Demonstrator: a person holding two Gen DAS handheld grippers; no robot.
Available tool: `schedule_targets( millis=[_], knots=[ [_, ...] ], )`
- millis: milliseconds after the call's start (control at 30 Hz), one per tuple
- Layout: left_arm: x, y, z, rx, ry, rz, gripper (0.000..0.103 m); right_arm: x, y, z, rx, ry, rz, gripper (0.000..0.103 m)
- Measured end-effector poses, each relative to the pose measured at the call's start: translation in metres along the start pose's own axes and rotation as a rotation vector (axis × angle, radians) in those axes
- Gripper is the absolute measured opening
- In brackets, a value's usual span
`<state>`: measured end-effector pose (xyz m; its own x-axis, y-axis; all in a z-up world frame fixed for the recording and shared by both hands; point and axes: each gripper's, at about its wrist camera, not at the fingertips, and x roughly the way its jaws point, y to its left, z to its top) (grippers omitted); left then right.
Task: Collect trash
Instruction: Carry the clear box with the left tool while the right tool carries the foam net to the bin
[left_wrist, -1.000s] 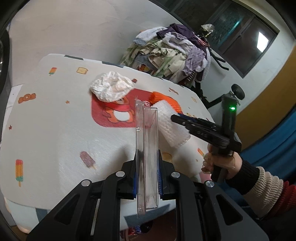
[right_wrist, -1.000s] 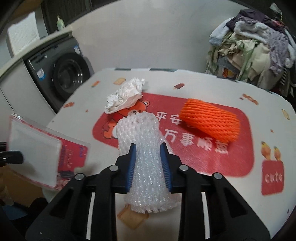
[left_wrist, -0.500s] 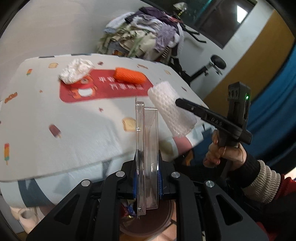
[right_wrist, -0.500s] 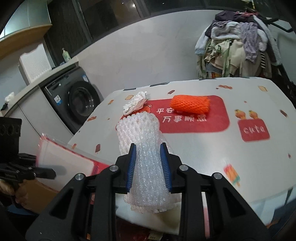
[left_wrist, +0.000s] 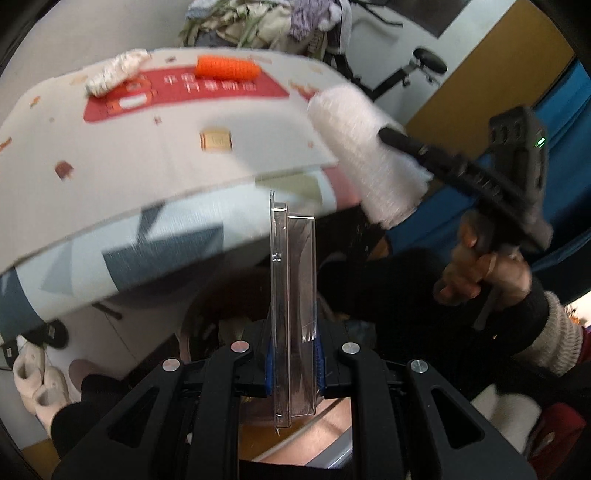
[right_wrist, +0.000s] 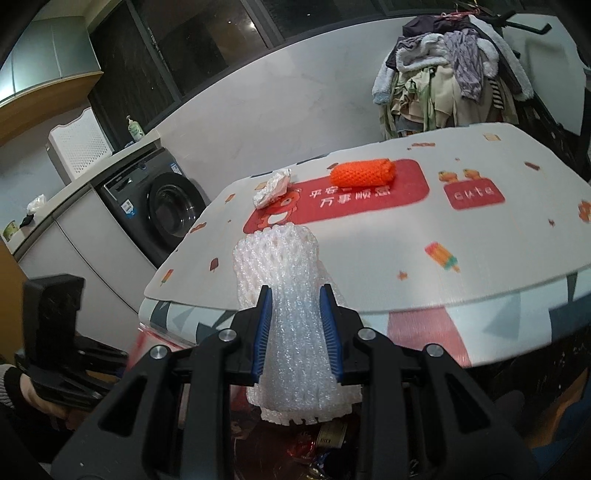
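Table (right_wrist: 369, 258) behind; foam sleeve (right_wrist: 291, 295) pinched between fingers (right_wrist: 264, 332).

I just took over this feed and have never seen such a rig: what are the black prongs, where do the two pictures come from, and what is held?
No robot here: a person holds a handheld claw in each hand, each with a fisheye camera looking along its fingers. The left claw is shut on a clear plastic package; its view also shows the right hand. The right claw is shut on a white foam net sleeve. Both are off the table edge. On the table remain an orange foam net and a crumpled white paper. Below the right claw lies what looks like more trash.
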<state>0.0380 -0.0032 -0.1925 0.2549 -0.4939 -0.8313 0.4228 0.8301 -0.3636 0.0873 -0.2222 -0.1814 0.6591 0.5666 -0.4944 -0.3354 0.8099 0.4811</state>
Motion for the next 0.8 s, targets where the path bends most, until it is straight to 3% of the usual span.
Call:
schedule_targets(
  millis=[233,433,500,567,800],
  knots=[
    [0.052,0.006,-0.016,0.015,0.131,0.059,0.016,-0.003,-0.017,-0.028,0.065,0.041,0.001,0.029],
    [0.081,0.02,-0.023,0.008,0.173,0.122,0.016,0.004,-0.023,-0.044,0.088,0.079,-0.004,0.029],
    [0.084,0.024,-0.025,-0.006,0.18,0.114,0.025,0.008,-0.023,-0.047,0.09,0.091,-0.001,0.029],
    [0.084,0.026,-0.024,-0.012,0.169,0.115,0.055,0.012,-0.019,-0.05,0.076,0.105,-0.001,0.03],
    [0.058,0.021,-0.02,-0.007,0.026,0.111,0.073,0.024,-0.006,-0.062,0.031,0.164,0.008,0.03]
  ],
)
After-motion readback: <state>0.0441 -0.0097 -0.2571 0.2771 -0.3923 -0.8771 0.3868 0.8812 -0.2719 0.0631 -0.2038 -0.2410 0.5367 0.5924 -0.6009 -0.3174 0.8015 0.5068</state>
